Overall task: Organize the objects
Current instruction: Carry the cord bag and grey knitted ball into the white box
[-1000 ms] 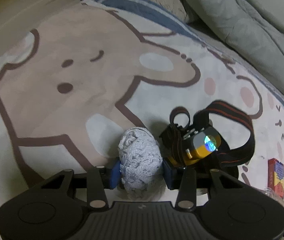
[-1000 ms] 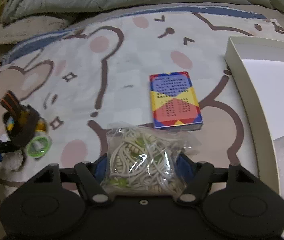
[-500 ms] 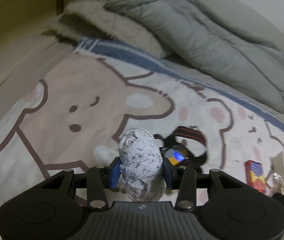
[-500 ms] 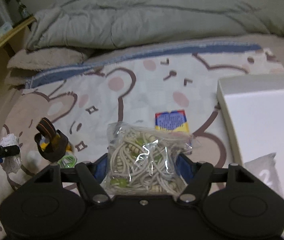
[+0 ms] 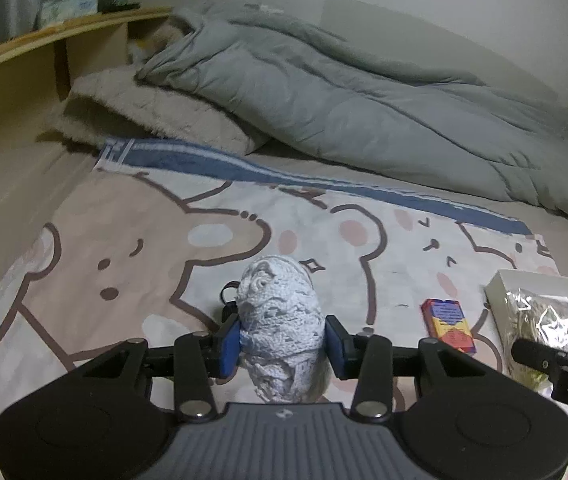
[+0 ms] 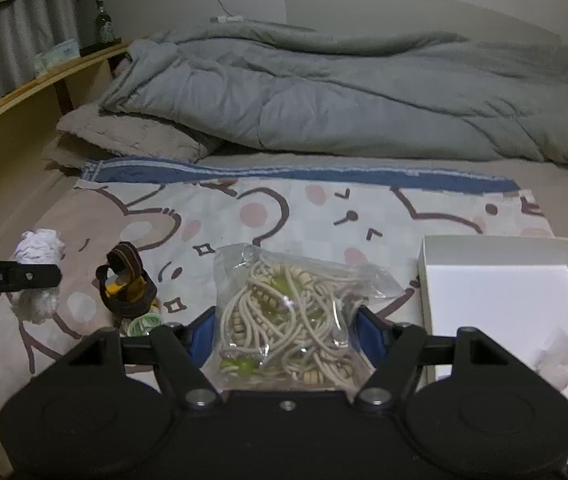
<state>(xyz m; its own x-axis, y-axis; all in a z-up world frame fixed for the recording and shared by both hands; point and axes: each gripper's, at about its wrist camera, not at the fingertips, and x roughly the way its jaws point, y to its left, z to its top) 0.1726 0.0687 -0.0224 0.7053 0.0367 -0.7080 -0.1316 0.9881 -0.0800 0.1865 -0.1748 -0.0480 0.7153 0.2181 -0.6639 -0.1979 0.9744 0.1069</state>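
Observation:
My left gripper is shut on a white crocheted lace bundle and holds it above the bear-print blanket. It also shows in the right wrist view at the far left. My right gripper is shut on a clear bag of beige cords and beads, lifted above the blanket; the bag also shows in the left wrist view. A white open box lies at the right. A headlamp with a dark strap rests on the blanket, over a green ring.
A colourful card box lies on the blanket left of the white box. A grey duvet and a beige pillow fill the back. A wooden bed frame runs along the left.
Both grippers have risen and tilted up with their loads, so more of the bed and room shows. The lace bundle has left the blanket beside the headlamp.

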